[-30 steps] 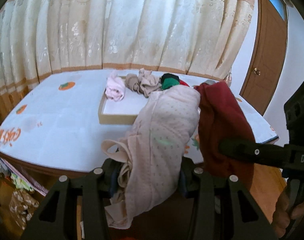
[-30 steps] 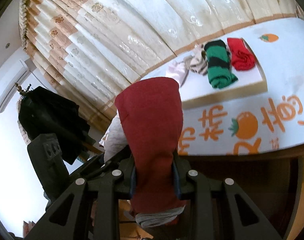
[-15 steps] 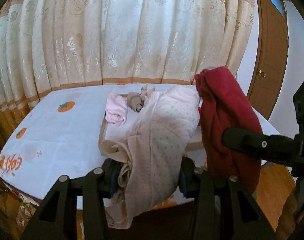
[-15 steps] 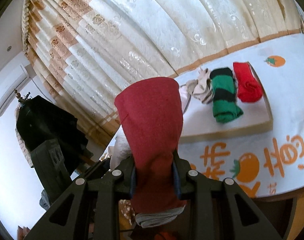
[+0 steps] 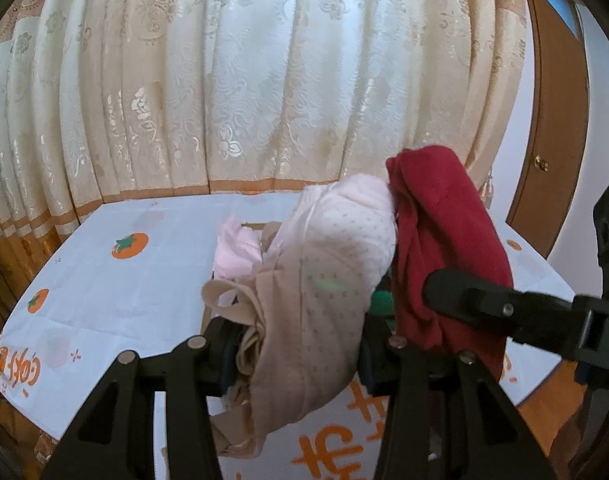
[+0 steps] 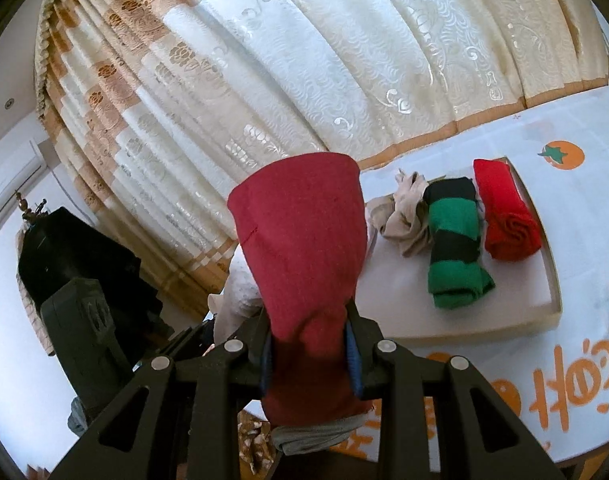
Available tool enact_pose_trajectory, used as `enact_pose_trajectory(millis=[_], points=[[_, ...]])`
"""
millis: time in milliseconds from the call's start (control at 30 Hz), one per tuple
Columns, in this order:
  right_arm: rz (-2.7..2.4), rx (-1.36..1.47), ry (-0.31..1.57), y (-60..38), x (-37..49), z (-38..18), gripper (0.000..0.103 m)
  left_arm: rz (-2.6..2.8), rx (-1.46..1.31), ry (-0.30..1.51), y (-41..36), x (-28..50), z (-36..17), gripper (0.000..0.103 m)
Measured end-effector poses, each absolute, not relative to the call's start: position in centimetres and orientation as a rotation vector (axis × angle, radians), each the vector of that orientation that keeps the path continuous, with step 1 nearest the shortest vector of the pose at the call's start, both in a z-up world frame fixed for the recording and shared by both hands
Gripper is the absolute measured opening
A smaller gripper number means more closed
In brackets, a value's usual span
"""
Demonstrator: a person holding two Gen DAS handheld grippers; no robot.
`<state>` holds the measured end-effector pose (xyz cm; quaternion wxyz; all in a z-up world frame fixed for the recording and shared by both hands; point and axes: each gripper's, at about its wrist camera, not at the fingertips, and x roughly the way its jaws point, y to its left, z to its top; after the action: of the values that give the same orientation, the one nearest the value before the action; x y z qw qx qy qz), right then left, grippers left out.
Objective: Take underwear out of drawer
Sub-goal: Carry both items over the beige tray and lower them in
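My left gripper [image 5: 296, 356] is shut on pale pink dotted underwear [image 5: 328, 280], which bulges up between the fingers. My right gripper [image 6: 310, 360] is shut on dark red underwear [image 6: 300, 232]; it also shows in the left wrist view [image 5: 444, 248], just right of the pink piece. Both are held above the near edge of the table. On the table a shallow white tray [image 6: 540, 292] holds a red roll [image 6: 508, 216], a green and black roll [image 6: 456, 248], a beige crumpled piece [image 6: 404, 216] and a light pink piece [image 5: 236, 252].
The table [image 5: 104, 280] has a white cloth with orange fruit prints. Cream and tan curtains [image 5: 244, 80] hang right behind it. A brown door [image 5: 552, 140] stands at the right. A dark coat on a rack [image 6: 72, 256] is at the left.
Both grippers have risen and moved forward toward the table with their underwear; the table edge now lies beneath them and the tray looks nearer.
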<state>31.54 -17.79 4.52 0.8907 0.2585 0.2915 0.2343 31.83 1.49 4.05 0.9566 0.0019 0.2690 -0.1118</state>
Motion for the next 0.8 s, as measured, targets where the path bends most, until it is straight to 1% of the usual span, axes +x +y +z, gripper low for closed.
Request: enact_pose_trajectory(millis=[367, 800], points=[[0.428, 0.574, 0.638, -18.4, 36.9, 2.9, 0.031, -0.181, -0.043, 0.572, 0.8, 36.9, 3.0, 0.045], [0.361, 0.570, 0.725, -17.5, 41.9, -0.8, 0.031, -0.131, -0.115, 0.684, 0.7, 42.1, -1.4, 0.045]])
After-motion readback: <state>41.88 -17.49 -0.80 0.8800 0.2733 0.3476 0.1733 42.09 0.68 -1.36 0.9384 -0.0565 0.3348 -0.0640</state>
